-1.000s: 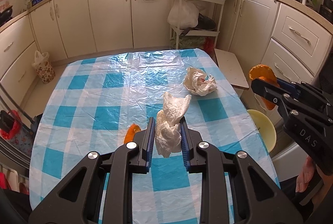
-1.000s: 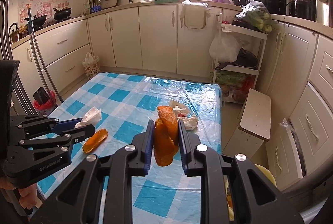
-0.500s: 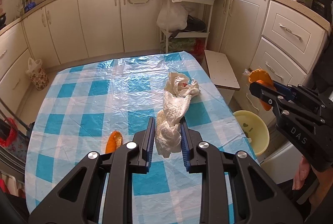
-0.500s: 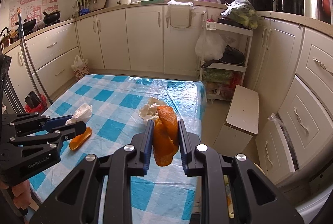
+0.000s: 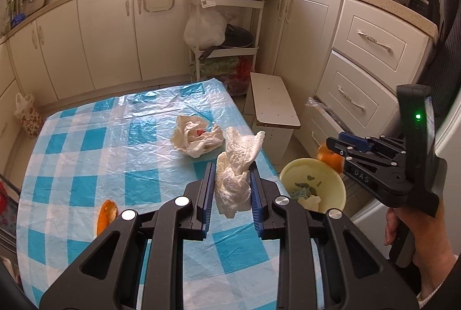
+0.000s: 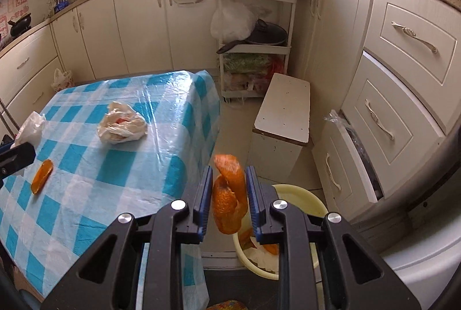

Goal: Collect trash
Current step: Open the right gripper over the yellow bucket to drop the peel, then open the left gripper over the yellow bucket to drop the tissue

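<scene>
My left gripper [image 5: 229,180] is shut on a crumpled white tissue [image 5: 234,174] and holds it above the table's right edge. My right gripper [image 6: 229,189] is shut on a curled orange peel [image 6: 229,202] and holds it over a pale yellow bin [image 6: 299,200] on the floor. In the left wrist view the bin [image 5: 317,177] holds some trash, and the right gripper [image 5: 335,144] with the peel [image 5: 328,157] hangs just over its rim. A crumpled plastic bag [image 5: 197,137] and another orange peel [image 5: 106,214] lie on the blue checked tablecloth [image 5: 86,165].
A white stool [image 6: 283,108] stands beyond the bin. Cream drawers [image 6: 400,85] line the right side, the lowest one partly open. A white shelf rack [image 6: 256,44] with pans and bags stands against the far cabinets.
Both grippers have swung right toward the bin. The right gripper has lowered from beside the table to over the bin, the peel still in it. The left still holds the tissue.
</scene>
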A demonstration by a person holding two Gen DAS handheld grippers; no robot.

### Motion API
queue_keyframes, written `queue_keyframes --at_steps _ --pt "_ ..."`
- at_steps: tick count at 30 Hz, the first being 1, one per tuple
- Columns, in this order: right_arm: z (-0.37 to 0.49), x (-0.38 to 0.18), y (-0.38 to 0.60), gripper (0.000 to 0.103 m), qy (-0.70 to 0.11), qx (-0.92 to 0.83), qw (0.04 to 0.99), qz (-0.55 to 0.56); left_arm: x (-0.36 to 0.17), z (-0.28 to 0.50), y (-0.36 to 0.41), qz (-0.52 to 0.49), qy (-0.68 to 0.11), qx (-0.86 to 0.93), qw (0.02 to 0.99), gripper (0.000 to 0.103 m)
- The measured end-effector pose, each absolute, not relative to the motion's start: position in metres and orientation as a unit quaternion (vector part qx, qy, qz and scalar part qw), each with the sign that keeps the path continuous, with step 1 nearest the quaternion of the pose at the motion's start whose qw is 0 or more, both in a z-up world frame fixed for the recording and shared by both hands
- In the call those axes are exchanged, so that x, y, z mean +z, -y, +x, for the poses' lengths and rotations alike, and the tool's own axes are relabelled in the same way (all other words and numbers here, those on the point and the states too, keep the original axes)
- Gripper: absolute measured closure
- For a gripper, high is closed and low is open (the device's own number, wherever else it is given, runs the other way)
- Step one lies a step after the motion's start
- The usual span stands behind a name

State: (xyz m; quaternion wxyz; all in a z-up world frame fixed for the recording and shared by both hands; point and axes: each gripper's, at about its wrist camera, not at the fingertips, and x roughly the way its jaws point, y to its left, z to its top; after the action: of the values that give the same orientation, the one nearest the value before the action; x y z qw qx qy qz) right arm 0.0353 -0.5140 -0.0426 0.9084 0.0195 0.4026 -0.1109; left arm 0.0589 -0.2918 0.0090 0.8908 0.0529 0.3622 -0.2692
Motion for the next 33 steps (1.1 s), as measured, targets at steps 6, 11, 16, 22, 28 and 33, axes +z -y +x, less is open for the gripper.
queue_keyframes --at_steps 6,11,16,22,28,33 --pt "0.047 -0.062 0.55 0.08 -0.434 -0.138 0.89 0.035 0.009 0.058 0.31 0.057 -0.361 -0.283 0.887 0.081" --pt "0.054 -0.079 0.571 0.08 -0.456 -0.152 0.875 0.066 0.001 0.059 0.323 0.061 -0.369 -0.29 0.881 0.081" --pt "0.058 -0.095 0.592 0.079 -0.479 -0.165 0.857 0.094 -0.008 0.059 0.337 0.065 -0.376 -0.3 0.874 0.081" --pt "0.049 -0.098 0.614 0.077 -0.478 -0.165 0.848 0.156 -0.023 0.06 0.365 0.072 -0.398 -0.322 0.856 0.081" --pt "0.035 -0.079 0.627 0.061 -0.436 -0.192 0.86 0.181 -0.049 0.064 0.418 0.071 -0.436 -0.353 0.825 0.081" --pt "0.024 -0.051 0.628 0.043 -0.363 -0.241 0.887 0.15 -0.073 0.066 0.476 0.076 -0.467 -0.374 0.798 0.081"
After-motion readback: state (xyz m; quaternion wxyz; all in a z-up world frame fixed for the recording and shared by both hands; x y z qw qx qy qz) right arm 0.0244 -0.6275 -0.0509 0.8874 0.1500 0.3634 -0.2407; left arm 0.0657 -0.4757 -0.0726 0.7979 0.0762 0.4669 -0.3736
